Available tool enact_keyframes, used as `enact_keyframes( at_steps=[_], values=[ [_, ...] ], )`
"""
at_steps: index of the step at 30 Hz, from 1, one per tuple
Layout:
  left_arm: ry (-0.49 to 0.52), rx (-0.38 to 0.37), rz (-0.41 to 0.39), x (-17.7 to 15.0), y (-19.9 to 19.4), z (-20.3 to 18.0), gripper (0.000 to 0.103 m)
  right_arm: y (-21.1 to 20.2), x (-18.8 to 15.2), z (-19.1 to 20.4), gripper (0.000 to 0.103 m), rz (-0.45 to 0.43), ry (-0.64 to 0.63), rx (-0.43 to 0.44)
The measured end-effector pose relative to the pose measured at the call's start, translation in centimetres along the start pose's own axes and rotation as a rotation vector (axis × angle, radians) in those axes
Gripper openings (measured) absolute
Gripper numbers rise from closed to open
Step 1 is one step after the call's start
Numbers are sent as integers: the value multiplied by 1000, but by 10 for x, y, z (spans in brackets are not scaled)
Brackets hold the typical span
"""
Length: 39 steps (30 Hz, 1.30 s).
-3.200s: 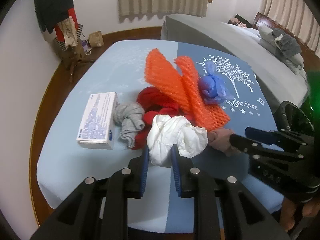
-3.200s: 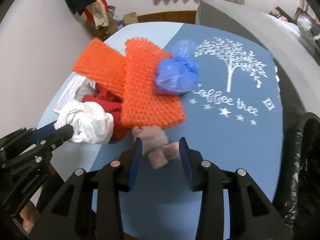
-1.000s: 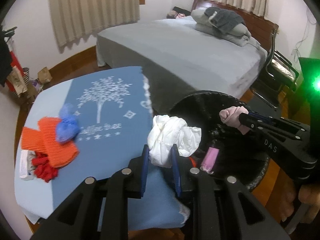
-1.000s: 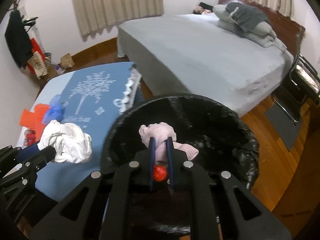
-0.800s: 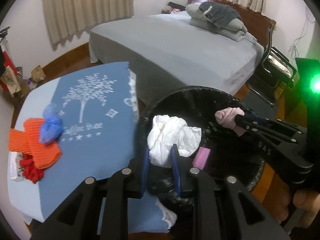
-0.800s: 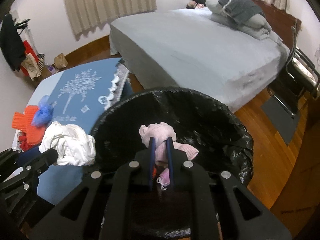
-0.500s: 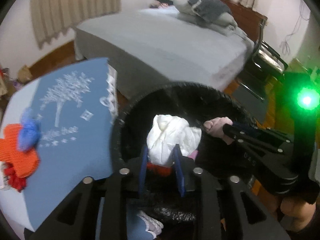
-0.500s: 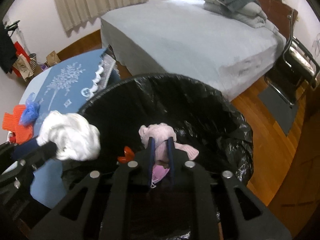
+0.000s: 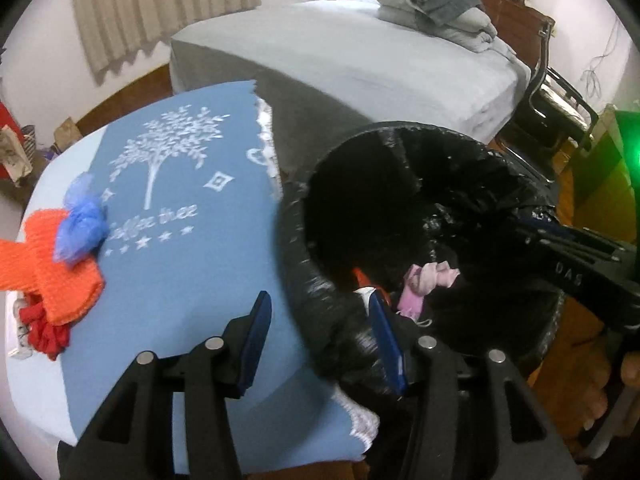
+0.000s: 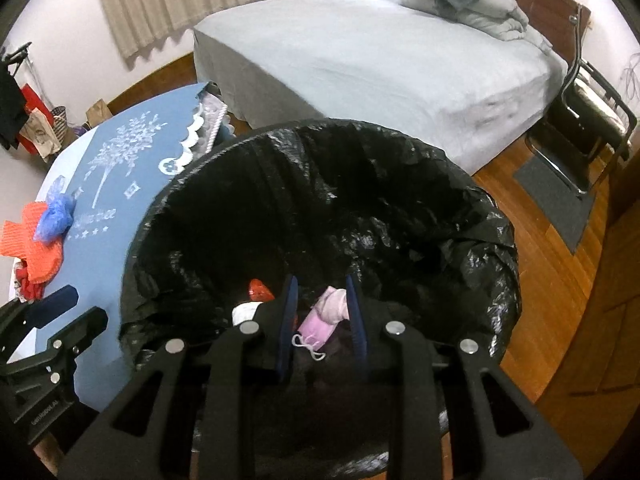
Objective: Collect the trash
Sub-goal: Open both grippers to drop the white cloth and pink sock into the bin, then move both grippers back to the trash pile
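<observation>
Both grippers hang over the mouth of a black-lined trash bin [image 10: 400, 184] that stands just beside the bench [image 9: 188, 280], between it and a grey bed [image 9: 360, 52]. The left gripper [image 9: 320, 336] has just been opening: its 2 blue-padded jaws stand well apart with nothing between them, one jaw over the blue cloth of the bench and the other over the bin's near rim. The right gripper [image 10: 322, 320] has also just been opening; its jaws are parted by a narrower gap and no longer press on anything. A pale pink wad [image 10: 334, 304] shows through that gap, lying loose down in the bin beside a pink face mask [image 10: 316, 328] with a white loop. A bit of white crumpled material [image 10: 245, 312] and a small red piece [image 10: 259, 289] also lie at the bottom of the liner. Trash left on the bench sits at its far left end: orange mesh sheets [image 9: 48, 264], a crumpled blue plastic bag [image 9: 80, 226] resting on them, and a red fabric clump [image 9: 42, 330] just below.
</observation>
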<state>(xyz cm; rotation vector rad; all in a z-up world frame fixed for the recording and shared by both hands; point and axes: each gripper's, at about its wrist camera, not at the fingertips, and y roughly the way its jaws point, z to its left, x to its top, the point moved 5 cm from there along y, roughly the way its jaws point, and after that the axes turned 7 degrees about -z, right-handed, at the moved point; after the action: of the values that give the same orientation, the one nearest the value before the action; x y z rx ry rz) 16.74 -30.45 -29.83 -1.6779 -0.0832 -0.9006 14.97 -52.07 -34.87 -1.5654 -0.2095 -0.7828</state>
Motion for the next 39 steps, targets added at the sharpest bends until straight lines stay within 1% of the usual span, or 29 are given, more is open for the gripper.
enact_keyframes(
  at_steps=[5,9,14,19,22,25,29,34,39],
  values=[
    [-34,37,-23,-9,-19,37,52,-15,-3,34,30,-17,-27,30],
    [-64,82,-40,-19,-35,76,52,-26,-6,77,31,-31,-72,69],
    [-98,157,-58,-36,-56,135,52,-35,-10,134,31,-47,-132,115],
    [-151,235,-71,-55,-76,199,52,-40,-13,188,31,-48,-164,174],
    [-182,267,-78,-66,-87,232,52,-42,-15,218,31,-53,-192,196],
    [-199,290,-90,-75,-96,257,52,-45,-16,246,31,-59,-215,215],
    [-199,318,-104,-85,-103,282,52,-47,-18,277,31,-65,-232,235],
    [-230,322,-117,-98,-110,314,52,-47,-25,314,31,-75,-265,254],
    [-251,320,-130,-107,-115,335,52,-40,-33,348,31,-70,-296,273]
  ],
)
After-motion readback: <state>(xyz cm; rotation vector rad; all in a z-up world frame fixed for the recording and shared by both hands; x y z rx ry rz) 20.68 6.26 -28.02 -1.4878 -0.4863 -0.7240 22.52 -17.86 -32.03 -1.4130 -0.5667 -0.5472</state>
